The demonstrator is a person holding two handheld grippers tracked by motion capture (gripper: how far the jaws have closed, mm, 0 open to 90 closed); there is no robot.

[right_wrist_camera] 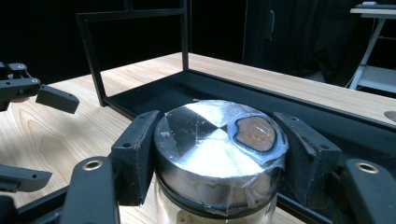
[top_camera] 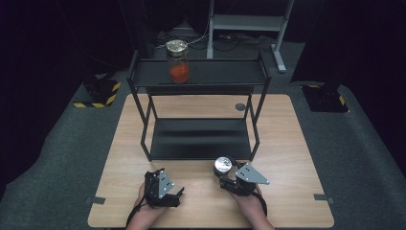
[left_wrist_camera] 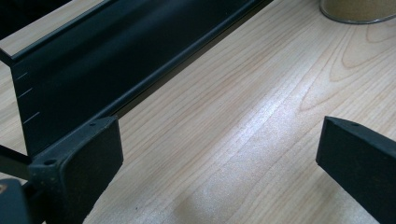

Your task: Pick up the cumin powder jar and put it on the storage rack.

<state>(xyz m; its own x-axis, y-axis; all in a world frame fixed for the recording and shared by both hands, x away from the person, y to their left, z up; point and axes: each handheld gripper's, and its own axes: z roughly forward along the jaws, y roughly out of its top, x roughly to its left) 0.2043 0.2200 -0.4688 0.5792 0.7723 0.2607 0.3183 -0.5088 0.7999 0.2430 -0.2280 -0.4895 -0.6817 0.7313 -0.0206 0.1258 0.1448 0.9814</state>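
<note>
A glass jar with a shiny metal lid [top_camera: 222, 164] stands on the wooden table [top_camera: 287, 143], just in front of the black rack's lower shelf [top_camera: 201, 139]. My right gripper [top_camera: 224, 171] is shut on it; in the right gripper view both pads press the sides of the lid [right_wrist_camera: 210, 149], which has clear tape across it. My left gripper [top_camera: 178, 194] rests low over the table at the front left, open, with bare wood between its jaws [left_wrist_camera: 219, 154]. A second jar with orange contents [top_camera: 178, 62] stands on the rack's top shelf [top_camera: 215, 72].
The rack's thin black legs and the lower shelf's raised edge [left_wrist_camera: 93, 79] stand close ahead of both grippers. The held jar's base [left_wrist_camera: 357, 11] shows to the right in the left gripper view. A round grommet [top_camera: 240, 107] sits in the table behind the rack.
</note>
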